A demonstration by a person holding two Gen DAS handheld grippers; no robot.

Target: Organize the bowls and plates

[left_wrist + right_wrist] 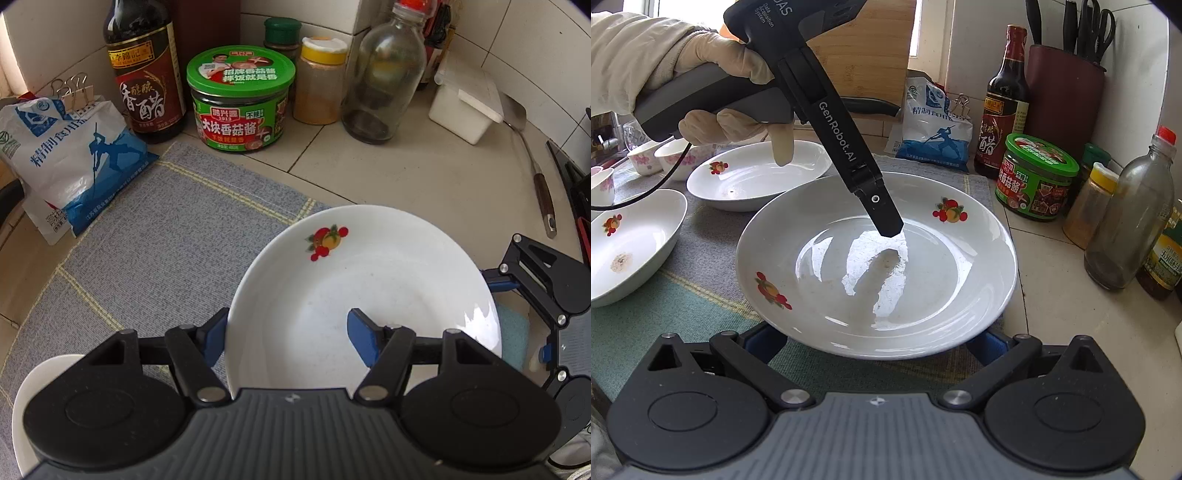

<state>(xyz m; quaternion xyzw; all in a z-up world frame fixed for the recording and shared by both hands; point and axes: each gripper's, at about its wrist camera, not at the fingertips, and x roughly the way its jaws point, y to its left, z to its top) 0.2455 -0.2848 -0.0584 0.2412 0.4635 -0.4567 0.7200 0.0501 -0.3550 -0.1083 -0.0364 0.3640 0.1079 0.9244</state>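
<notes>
A white plate with fruit prints (369, 280) lies on the grey cloth (166, 240); it also shows in the right wrist view (923, 295). My left gripper (288, 332) is open, its jaws straddling the plate's near left rim, one finger (364, 341) over the plate's inside. In the right wrist view one left finger (882, 210) reaches down onto the plate's middle. My right gripper (875, 343) is open, its fingers spread wide under the plate's near edge. Two more fruit-print plates (757, 177) (631, 243) lie to the left.
Small floral bowls (646, 155) stand at far left. A salt bag (70, 162), vinegar bottle (147, 74), green jar (240, 99), spice jar (321, 85), glass bottle (384, 77), white box (465, 107) and spatula (535, 166) line the tiled counter's back. A knife block (1063, 96) stands in the corner.
</notes>
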